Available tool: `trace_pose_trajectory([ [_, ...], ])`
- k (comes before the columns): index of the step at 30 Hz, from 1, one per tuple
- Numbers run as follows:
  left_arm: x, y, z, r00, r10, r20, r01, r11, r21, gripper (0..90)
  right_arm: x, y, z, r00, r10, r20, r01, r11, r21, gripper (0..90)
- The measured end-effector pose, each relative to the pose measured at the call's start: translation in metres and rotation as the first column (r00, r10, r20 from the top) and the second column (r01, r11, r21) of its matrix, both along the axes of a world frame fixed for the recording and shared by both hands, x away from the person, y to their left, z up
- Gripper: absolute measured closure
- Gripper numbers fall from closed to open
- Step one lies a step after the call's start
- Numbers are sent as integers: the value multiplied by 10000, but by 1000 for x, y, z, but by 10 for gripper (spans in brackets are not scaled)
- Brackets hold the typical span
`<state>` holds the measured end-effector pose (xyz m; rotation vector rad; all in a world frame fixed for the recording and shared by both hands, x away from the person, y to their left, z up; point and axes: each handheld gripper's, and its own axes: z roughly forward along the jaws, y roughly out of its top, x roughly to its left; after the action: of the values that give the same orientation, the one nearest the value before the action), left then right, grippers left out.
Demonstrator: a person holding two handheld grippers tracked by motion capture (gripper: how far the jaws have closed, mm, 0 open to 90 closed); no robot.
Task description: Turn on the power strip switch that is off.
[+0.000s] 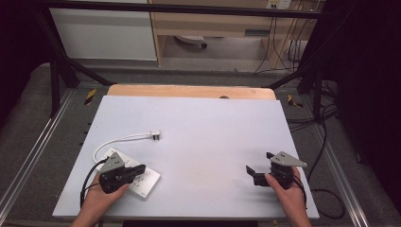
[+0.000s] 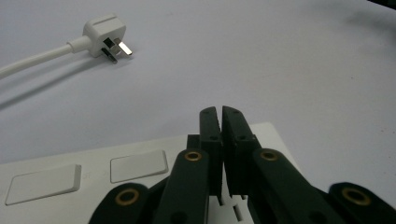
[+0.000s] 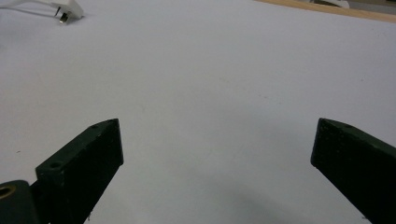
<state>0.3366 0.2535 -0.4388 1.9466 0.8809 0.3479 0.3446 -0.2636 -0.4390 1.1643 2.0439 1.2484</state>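
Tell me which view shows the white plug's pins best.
The left gripper view: the plug is close, its metal pins plainly visible. The high view shows it small; the right gripper view catches just part of it at the top edge.

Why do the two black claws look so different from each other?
The left claw has its jaws squeezed together with nothing between them, while the right claw has its jaws spread wide apart. The left claw sits over the white power strip, while the right claw hangs over bare table. The left claw points right, the right claw left. Both are black, and each is held in a person's hand.
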Motion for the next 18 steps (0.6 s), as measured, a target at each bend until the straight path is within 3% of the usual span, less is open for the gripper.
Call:
trace_pose_trajectory([
  [18, 3, 1, -3, 9999, 100, -29, -99, 9996, 252, 900, 0, 0, 0, 10000, 16, -15, -16, 10000, 2, 27],
])
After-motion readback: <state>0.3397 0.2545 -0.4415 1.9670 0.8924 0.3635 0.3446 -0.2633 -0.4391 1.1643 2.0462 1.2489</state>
